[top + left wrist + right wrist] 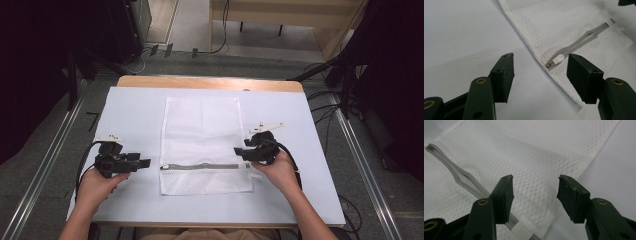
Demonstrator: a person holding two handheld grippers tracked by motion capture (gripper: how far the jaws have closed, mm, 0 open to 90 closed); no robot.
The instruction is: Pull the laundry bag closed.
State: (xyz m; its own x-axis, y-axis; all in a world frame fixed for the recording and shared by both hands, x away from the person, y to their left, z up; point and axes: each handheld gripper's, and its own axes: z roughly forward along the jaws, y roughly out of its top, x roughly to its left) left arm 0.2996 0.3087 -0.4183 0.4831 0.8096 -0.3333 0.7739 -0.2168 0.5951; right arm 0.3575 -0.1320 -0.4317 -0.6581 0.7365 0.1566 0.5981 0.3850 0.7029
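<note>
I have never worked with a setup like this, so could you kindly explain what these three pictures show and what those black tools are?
A person sits at a table with a white cover and holds a hand-operated gripper in each hand: two black jaws that open and close like tongs. The wide picture comes from a fixed camera above, looking down; the left gripper is at its left, the right gripper at its right. The other two pictures come from small cameras riding on each gripper, looking out between its own jaws.

On the table lies a flat white mesh bag with a grey zipper across its near end. The left gripper view shows the zipper's white pull tab just ahead of the open jaws. The right gripper's jaws stand open at the bag's opposite edge. Neither holds anything.
</note>
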